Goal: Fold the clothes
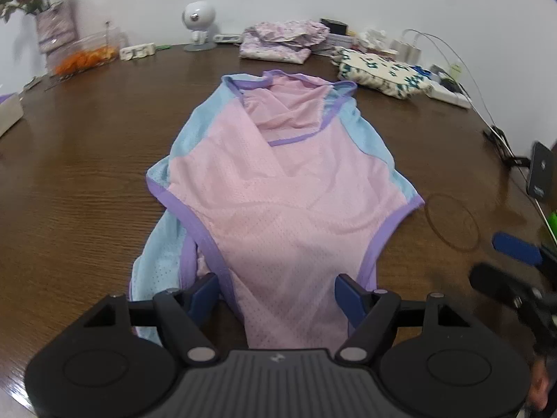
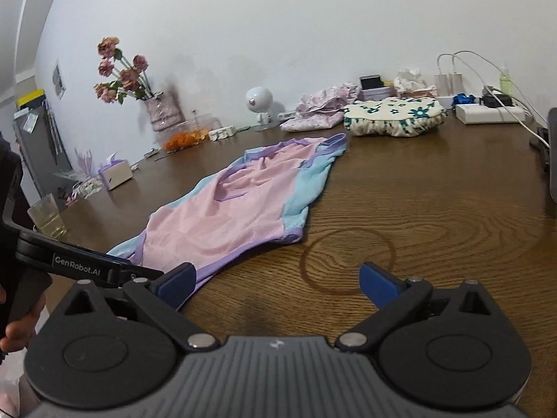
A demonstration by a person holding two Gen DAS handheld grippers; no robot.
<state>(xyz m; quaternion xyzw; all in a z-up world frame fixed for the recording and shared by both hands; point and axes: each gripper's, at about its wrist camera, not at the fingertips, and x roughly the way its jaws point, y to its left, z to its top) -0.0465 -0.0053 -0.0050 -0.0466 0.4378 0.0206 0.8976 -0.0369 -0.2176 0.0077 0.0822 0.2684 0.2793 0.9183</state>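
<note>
The main risk is a grab that takes only one layer. The vest [image 1: 278, 188] is thin, slippery-looking mesh, and at its near end the pink strap runs straight between the fingers of the left gripper [image 1: 277, 291], whose jaws stand apart with no pad pressing on the cloth. If they close there, they may catch just the top sheet, and the layer beneath would drag and bunch as the strap is lifted. A loose blue and purple flap [image 1: 163, 264] lies crumpled on the left of the strap; a fold made over it would probably trap a lump. The right gripper [image 2: 276, 284] hangs with its jaws wide apart over bare wood beside the vest's near edge, holding nothing. Its left finger sits just by the purple hem, so a careless closing could nip the hem off-centre and pull the garment askew. The polished table [image 2: 435, 188] likely gives little friction, so a one-sided tug could slide the whole piece toward the flowered cushion [image 2: 393, 118] and the pile of lilac cloth [image 1: 283, 43] at the back.

The vest lies spread in the middle of the table, neck end away from the person. Its middle is pink, its sides pale blue, and purple binding edges the armholes and neck. The far part is rumpled, with the neckline folded in on itself, so it is not yet flat.
</note>
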